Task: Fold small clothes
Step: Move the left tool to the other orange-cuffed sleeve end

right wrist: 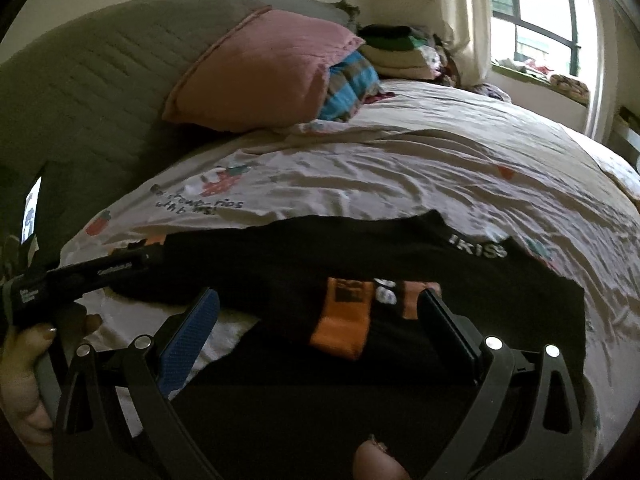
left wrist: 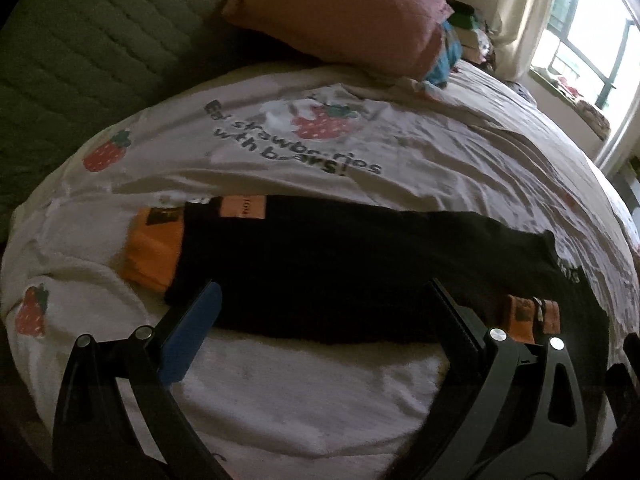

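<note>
Both claws released over the black garment (left wrist: 340, 264) across mid-frame on the bed (left wrist: 320, 392).
Your left claw (left wrist: 324, 308) and right claw (right wrist: 320, 316) hang spread; grabbing one layer could drag the fold apart.

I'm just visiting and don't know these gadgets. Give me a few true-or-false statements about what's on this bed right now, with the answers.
1. A black garment with orange patches lies on the bed sheet. True.
2. The left tool is clamped on the garment. False: it is open, fingers apart.
3. A pink pillow leans against the headboard. True.
4. The sheet is printed with lemons. False: strawberries.
5. The right tool is open above the garment. True.
</note>
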Available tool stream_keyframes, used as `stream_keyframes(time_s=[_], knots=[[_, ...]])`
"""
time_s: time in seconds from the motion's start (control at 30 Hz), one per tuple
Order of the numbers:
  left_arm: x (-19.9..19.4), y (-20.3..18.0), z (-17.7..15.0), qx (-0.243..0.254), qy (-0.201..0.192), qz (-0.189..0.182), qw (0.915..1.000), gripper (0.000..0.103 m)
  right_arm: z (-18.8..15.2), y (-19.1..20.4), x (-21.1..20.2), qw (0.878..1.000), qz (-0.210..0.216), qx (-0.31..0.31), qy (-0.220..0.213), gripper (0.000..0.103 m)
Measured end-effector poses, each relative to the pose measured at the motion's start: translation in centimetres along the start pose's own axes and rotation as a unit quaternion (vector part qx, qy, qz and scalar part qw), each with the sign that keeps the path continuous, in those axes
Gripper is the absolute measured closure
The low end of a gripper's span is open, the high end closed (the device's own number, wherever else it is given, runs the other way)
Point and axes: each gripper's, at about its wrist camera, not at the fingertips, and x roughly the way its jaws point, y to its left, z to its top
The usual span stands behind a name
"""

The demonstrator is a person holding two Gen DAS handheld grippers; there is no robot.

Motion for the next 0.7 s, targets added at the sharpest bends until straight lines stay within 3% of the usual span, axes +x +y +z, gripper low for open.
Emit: stream_keyframes(time_s=[0.33, 0.7], knots=[[0.9, 3.6, 0.7, -0.044, 0.008, 0.026, 0.9986, 0.01, 1.2, 3.4, 2.1, 0.999, 0.029, -0.032, 0.011, 0.005], [2.9, 6.5, 0.4, -0.094, 0.041, 0.039, 0.994, 0.01, 3.0, 5.1, 3.9, 0.998, 0.055, -0.029, 0.012, 0.005]])
